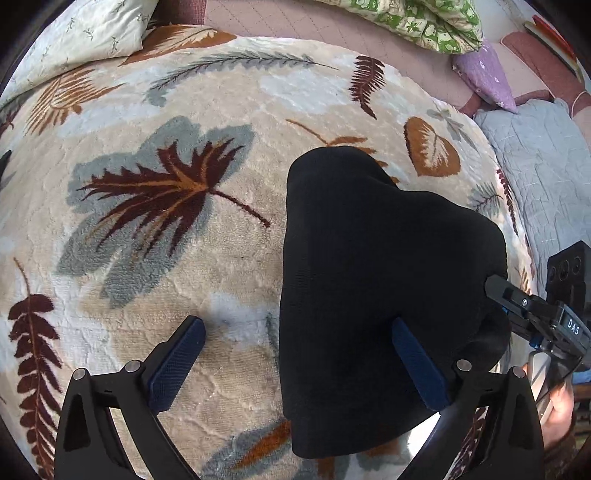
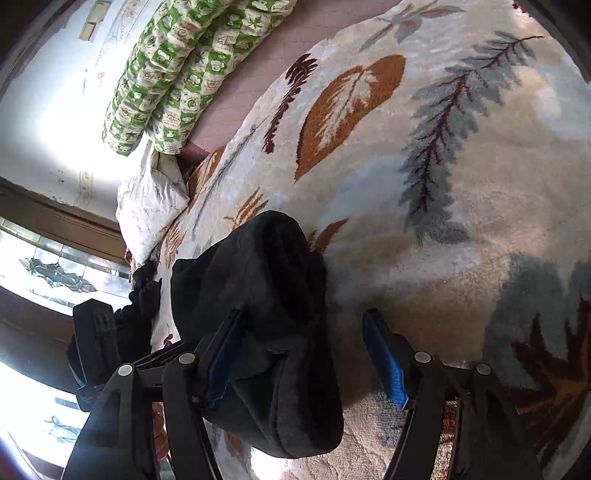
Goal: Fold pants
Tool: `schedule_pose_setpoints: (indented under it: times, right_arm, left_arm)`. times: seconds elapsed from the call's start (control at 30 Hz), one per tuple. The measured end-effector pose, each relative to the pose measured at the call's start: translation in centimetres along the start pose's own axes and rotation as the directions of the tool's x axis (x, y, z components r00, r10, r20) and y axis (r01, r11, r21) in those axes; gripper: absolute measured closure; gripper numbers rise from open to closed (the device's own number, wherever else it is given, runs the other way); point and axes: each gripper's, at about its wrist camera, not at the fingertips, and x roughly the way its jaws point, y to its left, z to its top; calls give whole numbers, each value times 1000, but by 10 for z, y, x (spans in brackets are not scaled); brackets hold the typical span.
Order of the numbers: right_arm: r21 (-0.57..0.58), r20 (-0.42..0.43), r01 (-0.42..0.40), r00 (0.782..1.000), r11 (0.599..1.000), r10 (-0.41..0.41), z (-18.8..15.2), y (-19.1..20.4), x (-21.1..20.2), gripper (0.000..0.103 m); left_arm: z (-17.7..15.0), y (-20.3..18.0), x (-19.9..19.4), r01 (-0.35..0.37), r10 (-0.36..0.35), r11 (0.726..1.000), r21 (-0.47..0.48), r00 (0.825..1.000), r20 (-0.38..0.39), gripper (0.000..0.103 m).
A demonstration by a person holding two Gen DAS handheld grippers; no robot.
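Note:
The black pants (image 1: 369,277) lie folded into a thick bundle on a leaf-patterned blanket (image 1: 166,258). My left gripper (image 1: 297,328) is open above the bundle's near left edge; its right finger is over the cloth, its left finger over the blanket. The right gripper shows at the right edge of the left wrist view (image 1: 496,286), touching the bundle's right side. In the right wrist view the pants (image 2: 266,332) lie between the fingers of my right gripper (image 2: 299,325), which is open, the cloth against its left finger.
A white pillow (image 1: 81,37) lies at the far left, a green patterned quilt (image 1: 424,18) at the back, a purple cushion (image 1: 484,74) and a pale blue quilt (image 1: 535,166) at the right. A window (image 2: 37,258) is left of the bed.

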Motion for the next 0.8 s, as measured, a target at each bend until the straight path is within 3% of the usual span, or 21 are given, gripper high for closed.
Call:
schedule_pose_setpoints:
  times: [0.03,0.07,0.1,0.13,0.17,0.23,0.3,0.37,0.4,0.6,0.8]
  right_arm:
    - [-17,-26,-5,1000,1000,5,1,0,2,31]
    - [-46,-48,5,999,999,-7,2,3,3,35]
    - [-84,-64,37,997,996,-43,3,8,4,40]
    - [-124,-74,77,993,989,-87,2,14,6,64]
    - [-142,-94,63,993,988,-77,0,17,9,73]
    - [-148,-74,89,992,985,-101,-4,23,9,73]
    - [-124,-50,67,996,990,-74,-7,22,5,74]
    - [-65,-24,18,1000,998,-20,-10,18,-1,75]
    - [-50,-13,-2,1000,999,1,-12,18,-3,75]
    - [-53,-3,-26,1000,998,25,-24,39,-5,76]
    - [-109,-60,-71,996,991,65,-40,92,27,79]
  left_arm:
    - [0,-1,1,6,-6,1000,12,1000,-4,3]
    - [-1,-5,2,22,-22,999,34,1000,-6,16]
    - [-3,-9,1,60,-60,997,55,998,-7,44]
    - [-5,-12,1,116,-114,991,60,993,-26,56]
    - [-6,-13,0,101,-100,993,58,995,-12,59]
    - [-6,-4,-1,129,-130,991,31,992,4,68]
    - [-7,19,-4,242,-242,966,-89,970,12,76]
    - [-10,38,-9,328,-327,930,-164,944,33,79]
    - [-12,40,-12,330,-327,930,-165,944,41,80]
    - [-29,55,-38,296,-286,944,-149,954,85,82]
    - [-36,103,-84,185,-160,971,-153,974,159,84]
